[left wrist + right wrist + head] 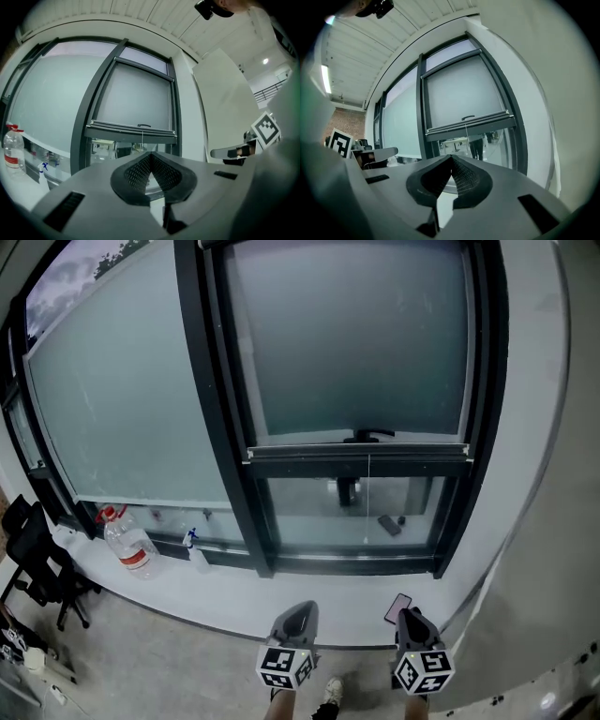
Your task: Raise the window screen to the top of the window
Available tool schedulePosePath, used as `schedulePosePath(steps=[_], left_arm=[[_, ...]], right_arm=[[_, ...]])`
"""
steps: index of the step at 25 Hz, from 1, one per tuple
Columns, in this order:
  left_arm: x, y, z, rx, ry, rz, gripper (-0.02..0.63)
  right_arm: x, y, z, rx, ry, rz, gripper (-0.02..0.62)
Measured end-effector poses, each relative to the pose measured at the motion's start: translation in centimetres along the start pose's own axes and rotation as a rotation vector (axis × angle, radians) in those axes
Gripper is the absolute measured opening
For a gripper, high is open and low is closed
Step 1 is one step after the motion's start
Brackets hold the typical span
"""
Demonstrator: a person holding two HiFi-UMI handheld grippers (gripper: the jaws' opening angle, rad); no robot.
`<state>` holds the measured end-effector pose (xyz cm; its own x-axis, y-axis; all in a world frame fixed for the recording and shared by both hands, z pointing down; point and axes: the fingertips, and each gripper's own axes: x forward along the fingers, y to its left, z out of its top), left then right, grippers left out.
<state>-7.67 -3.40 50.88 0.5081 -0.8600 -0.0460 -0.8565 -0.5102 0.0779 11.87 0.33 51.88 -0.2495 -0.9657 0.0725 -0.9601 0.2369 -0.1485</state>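
Grey window screen (361, 343) covers the upper part of the window. Its bottom bar (361, 454) runs left to right, with a small handle (367, 435) in the middle. The left gripper (301, 608) and right gripper (407, 613) have their jaws together on nothing and are well below it. The handle lies ahead and between them, I think a little nearer the right one.

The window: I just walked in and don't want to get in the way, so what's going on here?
A person stands facing the window, a gripper in each hand. The left gripper and the right gripper are held low, both with jaws together and nothing between them. The window screen covers the upper part of the opening; its bottom bar, which carries a handle, sits partway down. Neither gripper touches it, so the screen is not yet raised.
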Motion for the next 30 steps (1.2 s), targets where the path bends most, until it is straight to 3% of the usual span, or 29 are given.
schedulePosePath(steps=[5, 14, 19, 30], left_arm=[[6.7, 4.2, -0.1, -0.014, -0.007, 0.017, 0.003], [18.4, 11.1, 5.3, -0.005, -0.129, 0.023, 0.003], [22.5, 12.7, 5.1, 0.005, -0.103, 0.016, 0.003], [33.7, 14.5, 4.1, 0.023, -0.074, 0.065, 0.003]], right_arm=[[6.4, -2.8, 2.0, -0.031, -0.014, -0.021, 0.005], [19.9, -7.2, 7.1, -0.055, -0.074, -0.044, 0.005], [23.9, -8.9, 7.9, -0.065, -0.063, -0.051, 0.005], [33.3, -14.8, 9.5, -0.020, -0.037, 0.034, 0.005]])
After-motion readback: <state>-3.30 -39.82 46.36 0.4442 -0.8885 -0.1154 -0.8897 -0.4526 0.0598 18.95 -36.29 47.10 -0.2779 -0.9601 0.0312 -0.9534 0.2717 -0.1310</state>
